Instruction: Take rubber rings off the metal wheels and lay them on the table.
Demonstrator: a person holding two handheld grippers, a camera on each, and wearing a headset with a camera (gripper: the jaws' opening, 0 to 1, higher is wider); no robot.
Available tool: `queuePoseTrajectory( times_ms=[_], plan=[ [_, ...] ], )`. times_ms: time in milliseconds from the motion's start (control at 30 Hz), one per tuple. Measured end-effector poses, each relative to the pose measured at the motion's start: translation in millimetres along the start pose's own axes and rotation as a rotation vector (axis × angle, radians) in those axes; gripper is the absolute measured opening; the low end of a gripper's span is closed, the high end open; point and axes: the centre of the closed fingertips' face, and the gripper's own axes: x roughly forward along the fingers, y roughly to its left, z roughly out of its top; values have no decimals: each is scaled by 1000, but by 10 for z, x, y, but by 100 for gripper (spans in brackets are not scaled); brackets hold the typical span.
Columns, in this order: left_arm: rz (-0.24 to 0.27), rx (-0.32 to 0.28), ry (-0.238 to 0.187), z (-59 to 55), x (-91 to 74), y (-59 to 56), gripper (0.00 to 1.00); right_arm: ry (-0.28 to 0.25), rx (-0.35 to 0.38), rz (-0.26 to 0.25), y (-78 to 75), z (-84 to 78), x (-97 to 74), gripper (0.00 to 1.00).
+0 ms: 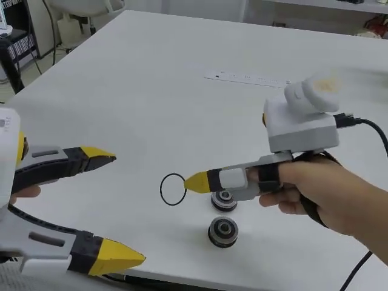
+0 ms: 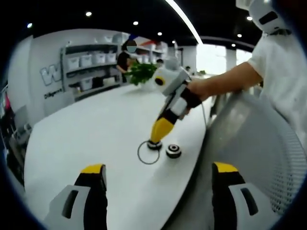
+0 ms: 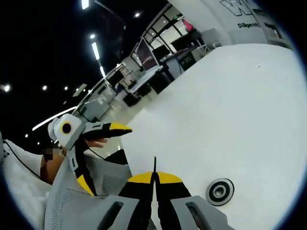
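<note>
A thin black rubber ring [image 1: 173,189] hangs at the yellow tip of my right gripper [image 1: 189,182], whose jaws are shut on it, low over the white table [image 1: 151,91]. In the right gripper view the ring [image 3: 154,165] shows edge-on as a black line rising between the closed jaws. Two metal wheels lie near the front edge: one [image 1: 224,200] just under the right gripper, the other [image 1: 223,232] closer to me. My left gripper [image 1: 130,209] is open, held to the left with nothing in it. The left gripper view shows the ring [image 2: 148,153] beside both wheels [image 2: 154,144] [image 2: 173,151].
A white strip with small print [image 1: 248,77] lies farther back on the table. The table's front edge [image 1: 182,280] runs right by the wheels. A black cable [image 1: 371,130] trails from the right gripper. A mesh chair back [image 2: 249,143] stands beside the table.
</note>
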Motion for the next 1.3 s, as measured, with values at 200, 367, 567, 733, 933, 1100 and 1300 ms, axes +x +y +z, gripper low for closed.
queuePoseTrajectory(
  times_ms=[200,367,567,733,933,1100,1300],
  plan=[
    [4,-8,-11,15,-6,5,91,79,-29,-21,-56,-238,123,0],
    [1,-13,-6,-1,-3,2,91,114,-30,-32,-91,-365,170,0],
    [11,-29,-17,4,-14,18,91,124,-34,-64,-190,-421,181,0],
    [20,-39,-24,5,-22,38,90,137,-46,-115,-308,-454,164,0],
    [17,-39,-13,-20,-14,42,89,145,-70,-121,-320,-466,166,3],
    [21,-42,-18,-15,-17,50,89,141,-94,-138,-352,-451,146,7],
    [15,-38,-11,-25,-8,44,89,121,-106,-146,-344,-377,42,9]
  ],
)
